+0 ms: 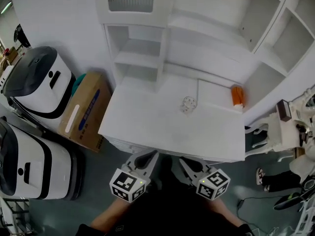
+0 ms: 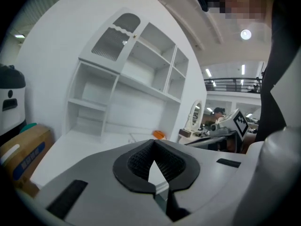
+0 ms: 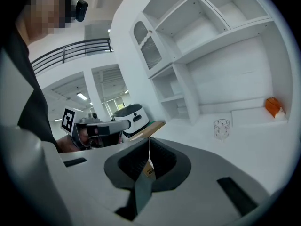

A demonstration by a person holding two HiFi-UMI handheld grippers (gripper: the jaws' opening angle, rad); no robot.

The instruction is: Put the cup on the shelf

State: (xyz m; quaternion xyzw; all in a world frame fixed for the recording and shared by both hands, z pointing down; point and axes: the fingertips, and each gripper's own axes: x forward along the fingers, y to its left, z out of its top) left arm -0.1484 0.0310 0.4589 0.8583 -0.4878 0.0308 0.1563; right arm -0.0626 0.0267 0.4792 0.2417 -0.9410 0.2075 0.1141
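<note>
A clear glass cup point(image 1: 188, 103) stands upright near the middle of the white desk point(image 1: 147, 127), also in the right gripper view as the cup point(image 3: 221, 128). Behind it rises the white shelf unit point(image 1: 142, 58) with open compartments. My left gripper point(image 1: 150, 155) and right gripper point(image 1: 183, 160) hang side by side just off the desk's front edge, well short of the cup. Both are shut with nothing between them. In their own views the left gripper point(image 2: 153, 142) and right gripper point(image 3: 149, 140) have their pads meeting at the tips.
An orange object point(image 1: 237, 97) lies at the desk's back right. Two white machines point(image 1: 42, 82) and a cardboard box point(image 1: 86, 109) stand on the floor to the left. A white chair point(image 1: 268, 132) and a person's foot point(image 1: 261, 176) are to the right.
</note>
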